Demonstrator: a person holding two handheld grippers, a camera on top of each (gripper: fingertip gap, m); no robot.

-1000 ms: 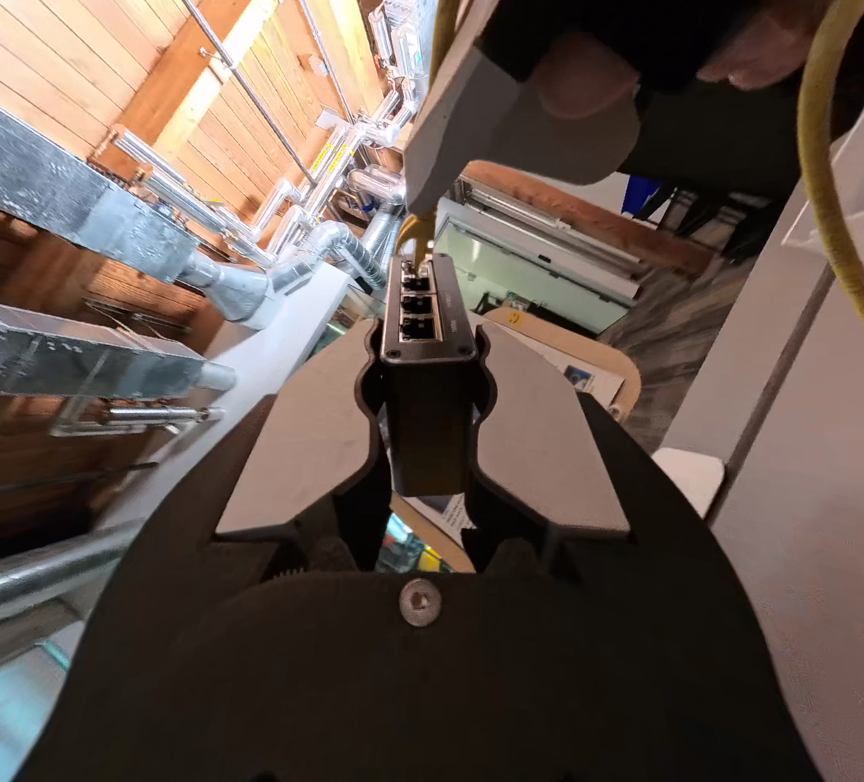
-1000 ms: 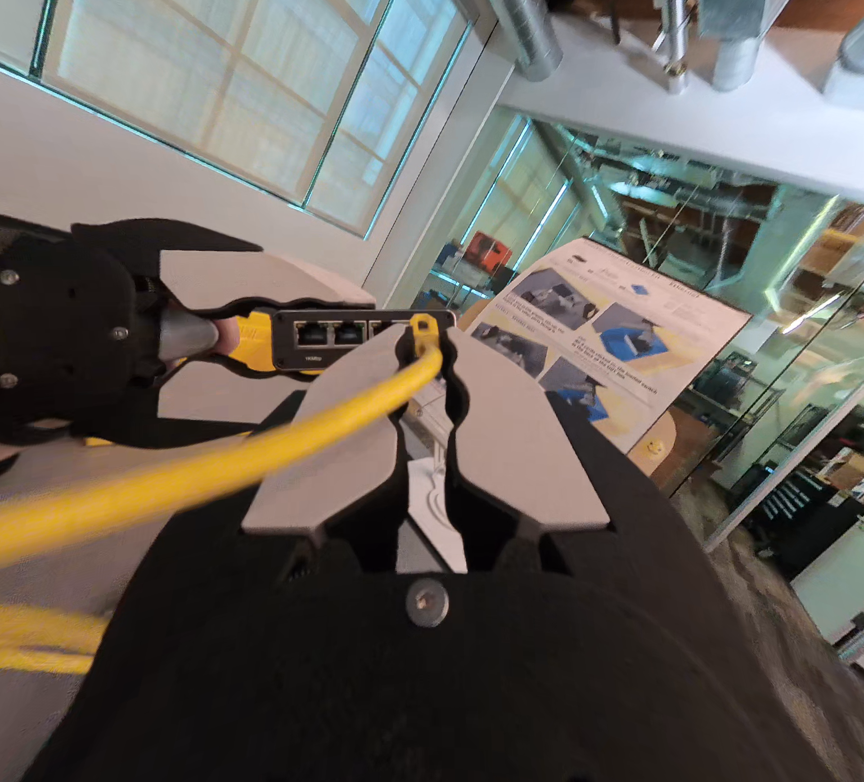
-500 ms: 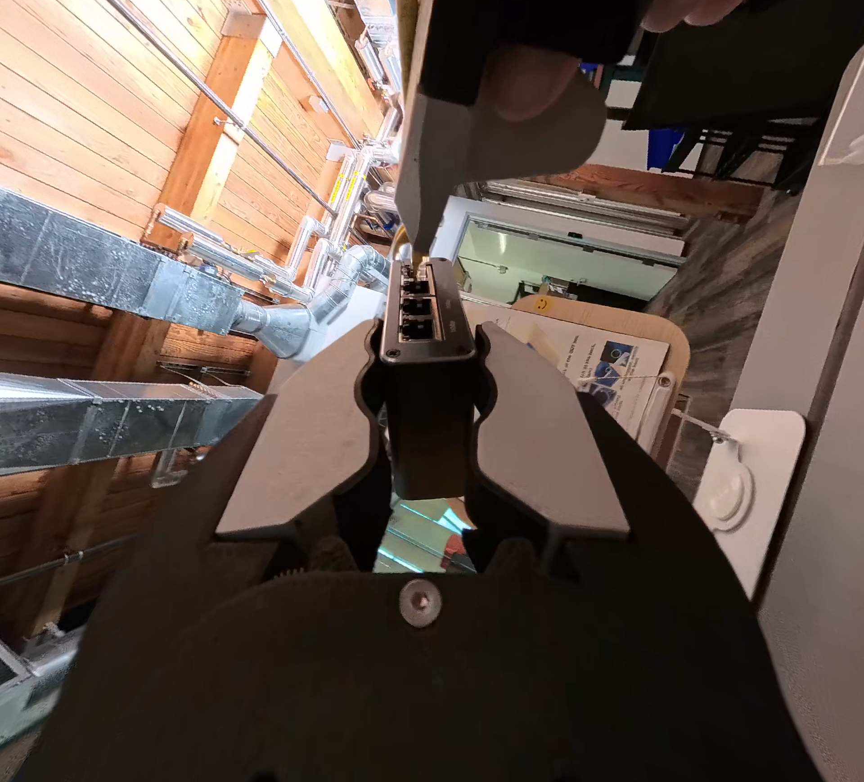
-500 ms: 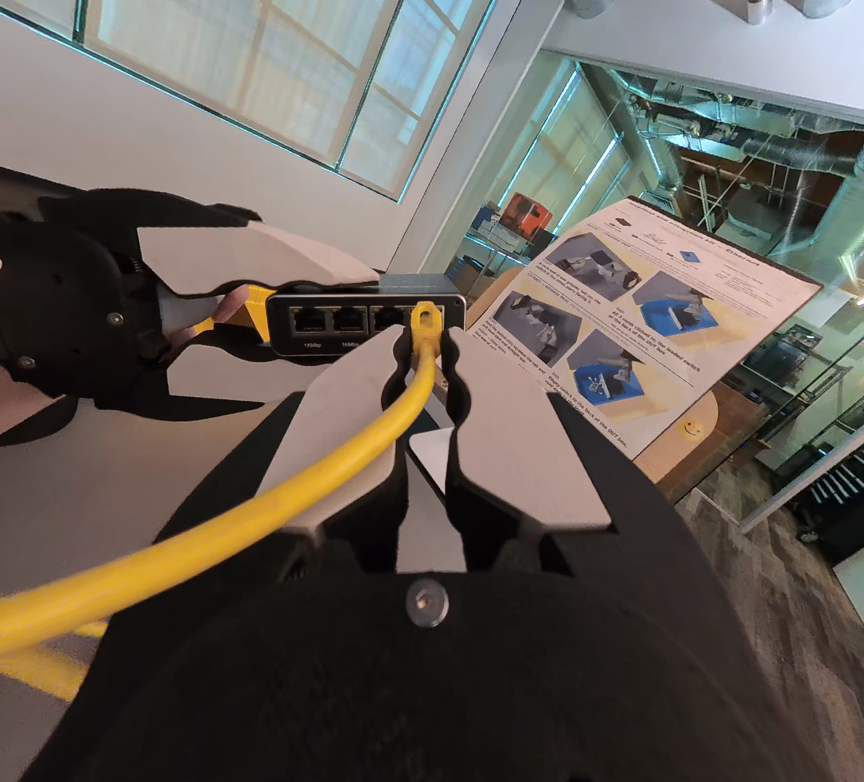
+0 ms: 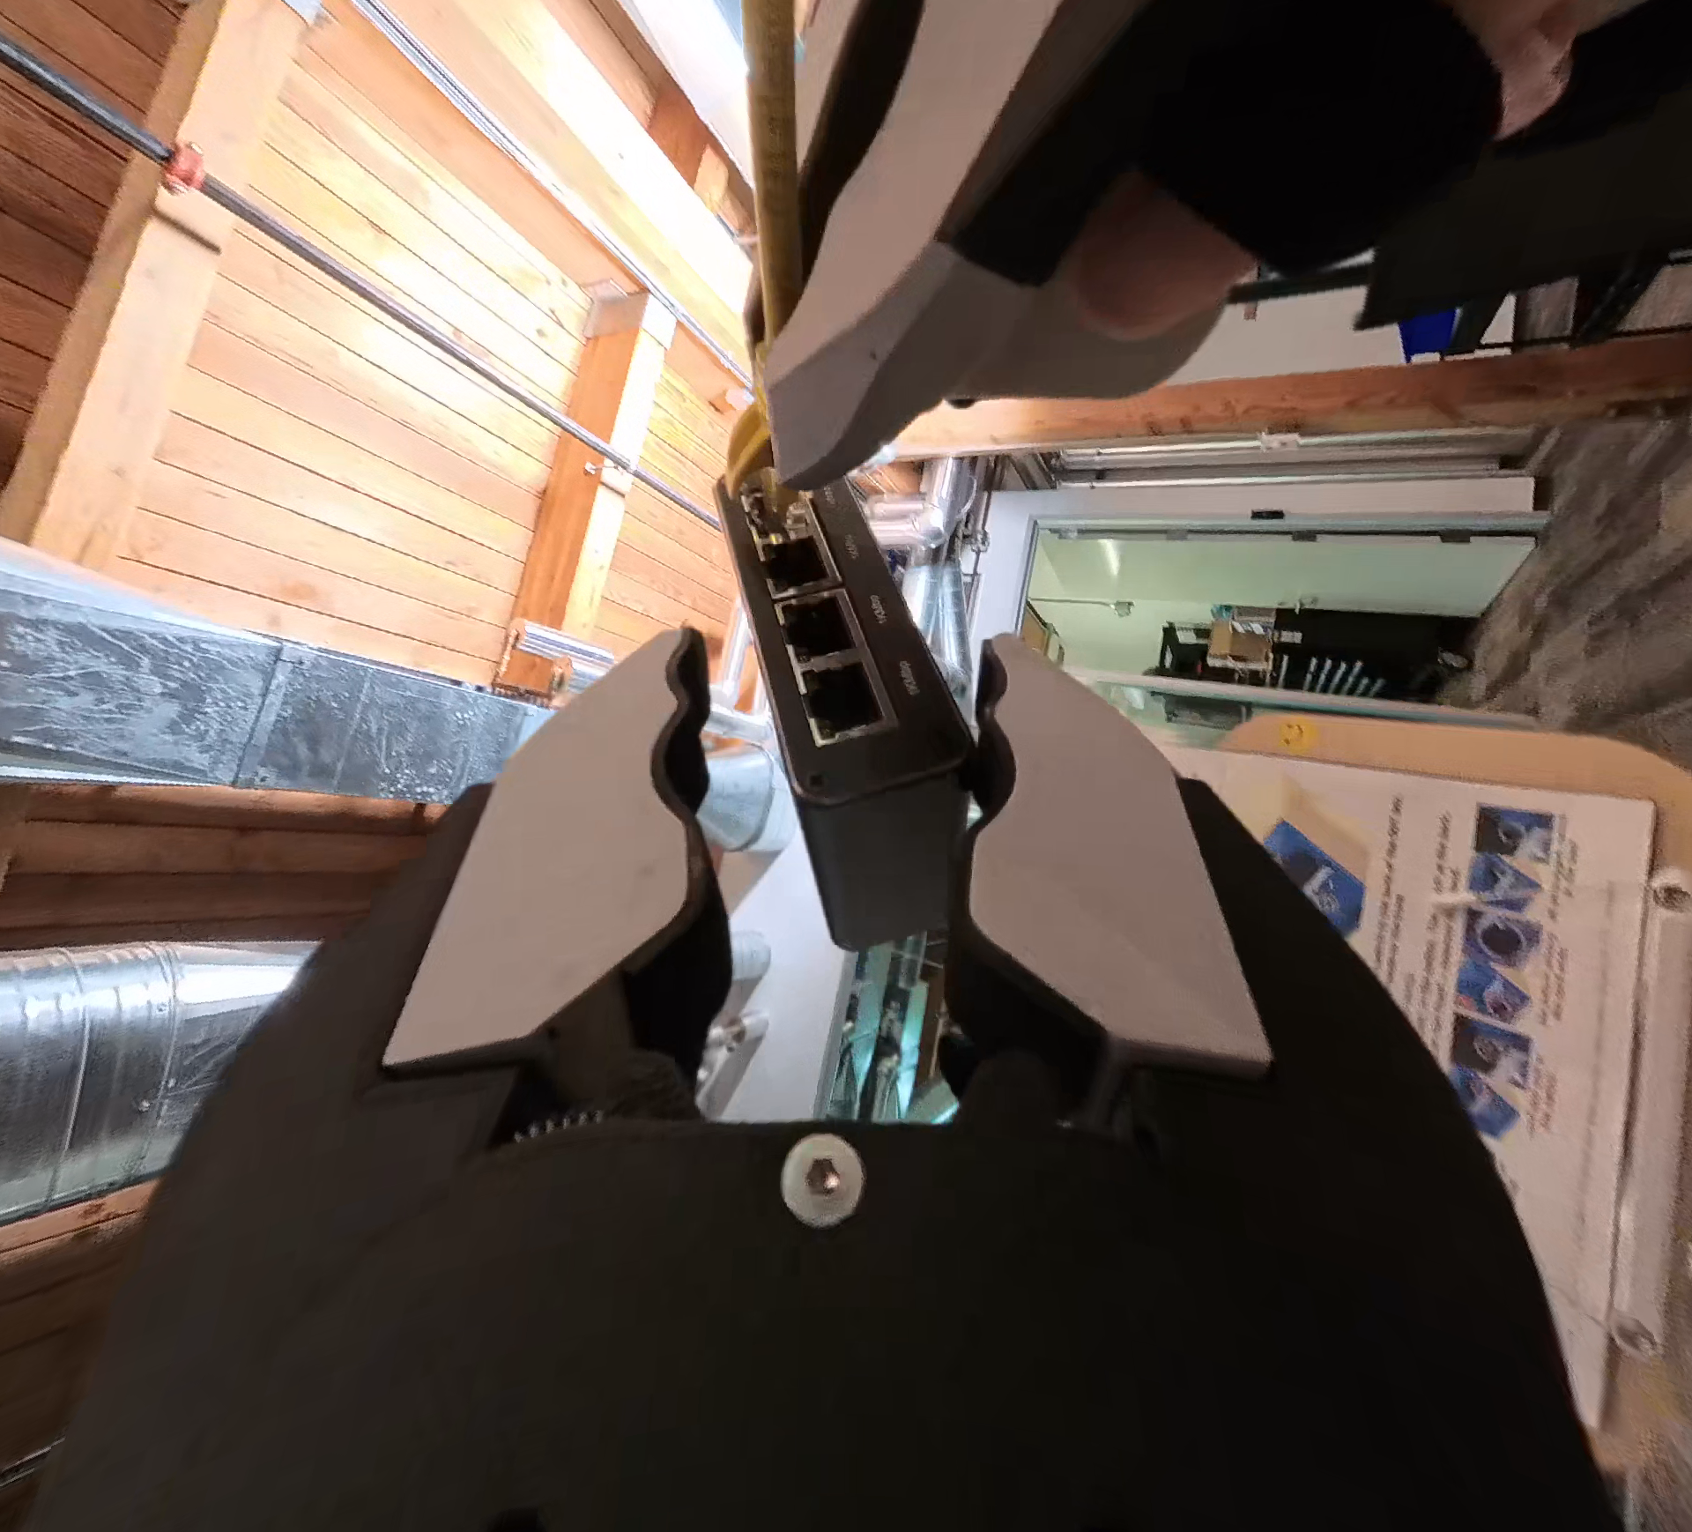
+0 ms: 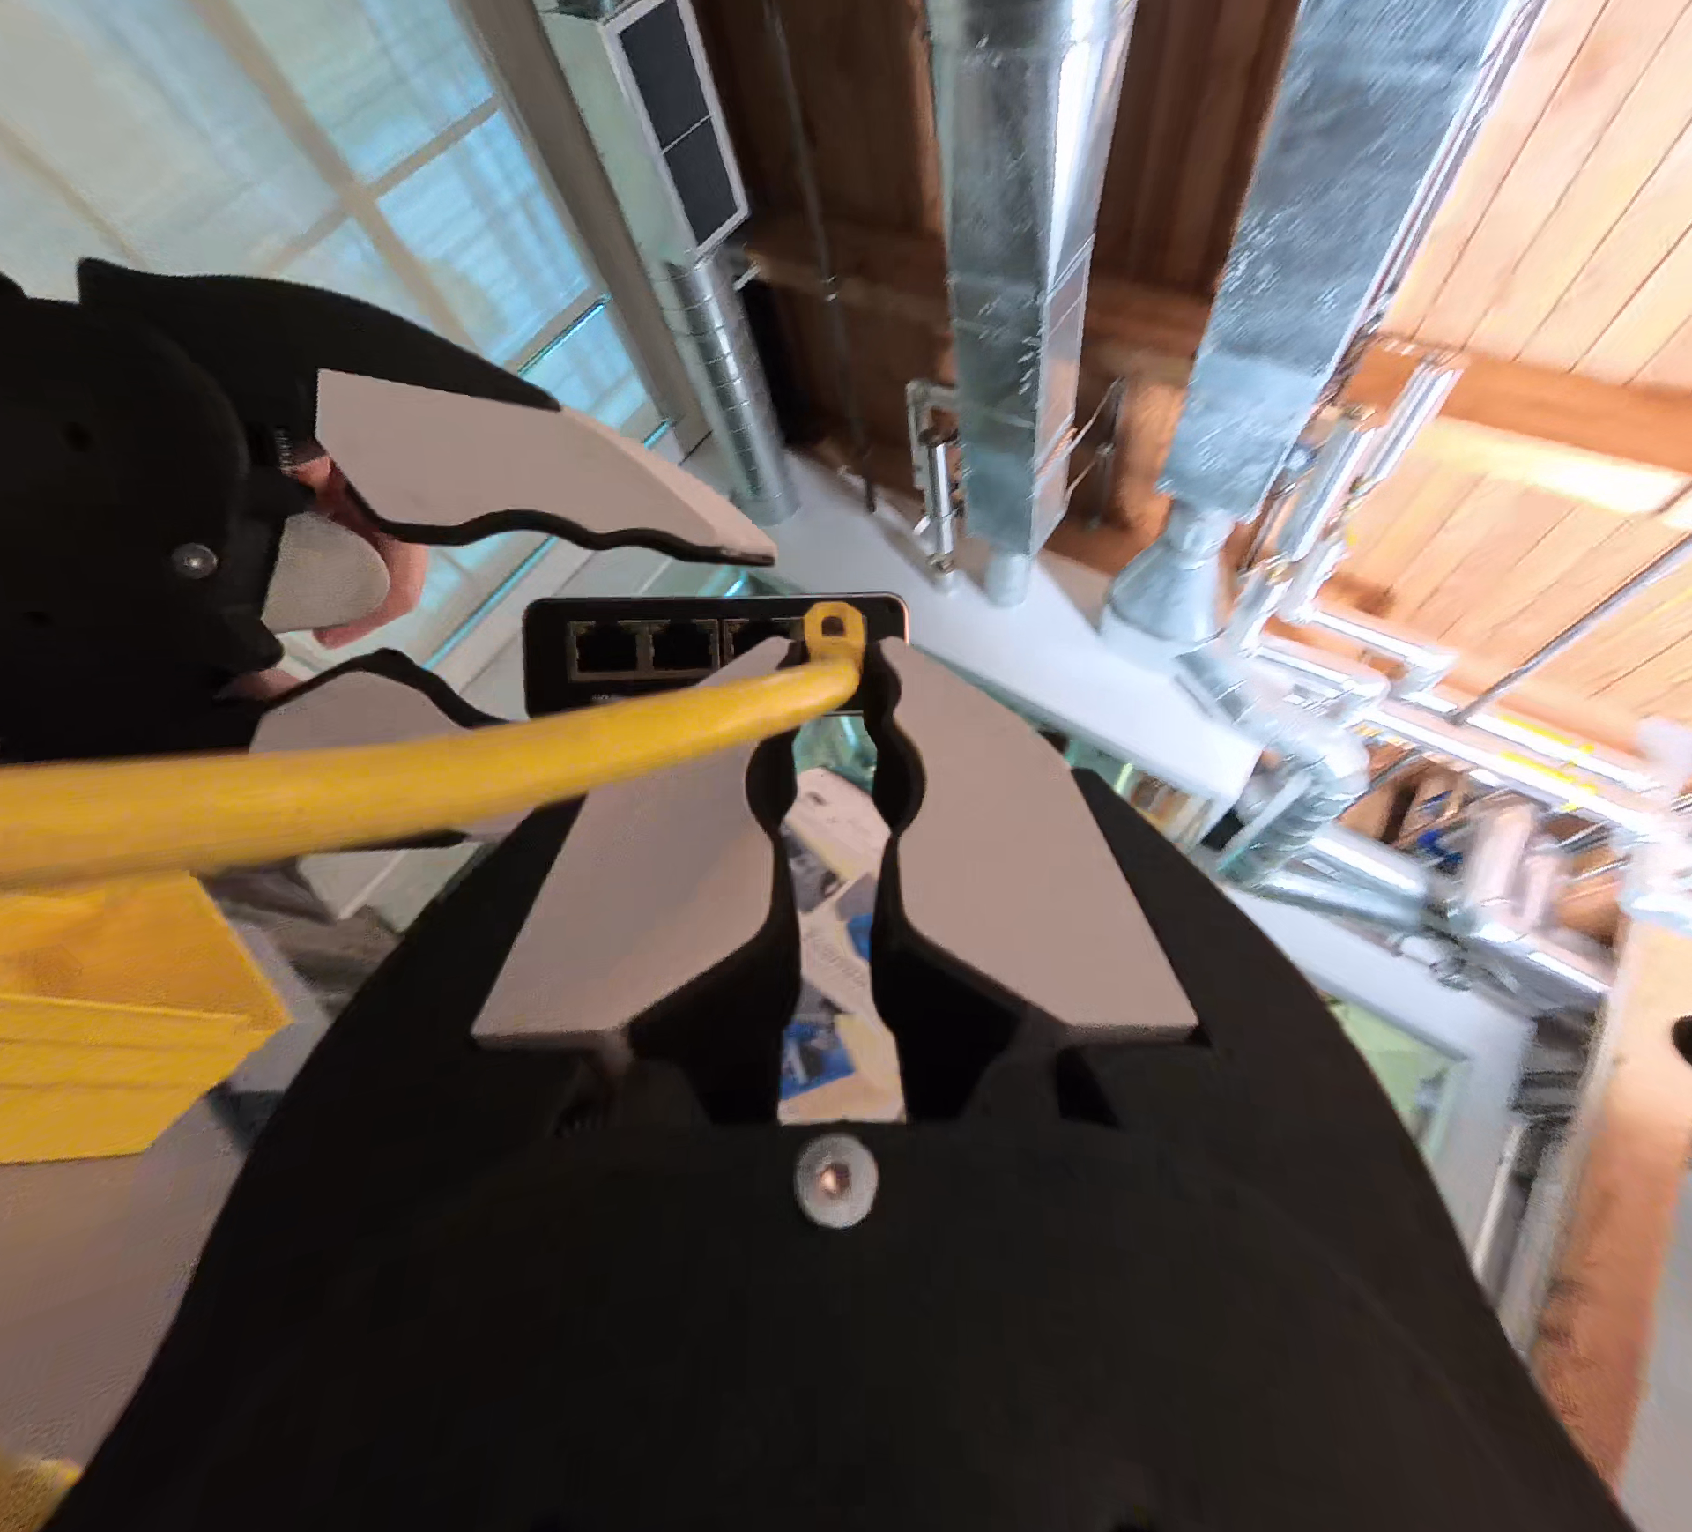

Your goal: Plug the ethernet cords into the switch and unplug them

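**Change noted.** The left tool [image 5: 842,655], which was clamped on the body of the switch [image 5: 879,847] half a second ago, is now found spread wide. A clear gap is seen between its left finger and the switch housing. The housing rests against, or lies just beside, the right finger only. In the right wrist view the switch is seen between the two parted fingers, at their far end.

**Right tool.** The right tool [image 6: 847,664] is found narrow, as before, its tips closed about the plug [image 6: 831,627] of the yellow cord [image 6: 458,774]. The plug sits at the end port of the switch. Whether it is fully latched cannot be told.

**Position of the task's thing.** The switch is held up in the air, off any surface. Three ports beside the occupied one are seen empty.

**Assessment.** The switch is judged to be carried now mainly by the plug and the right tool's grip. Insertion of this cord is taken as done or nearly done. The release is read as a regrasp or a step towards setting down. A drop is considered possible if the plug is not latched.
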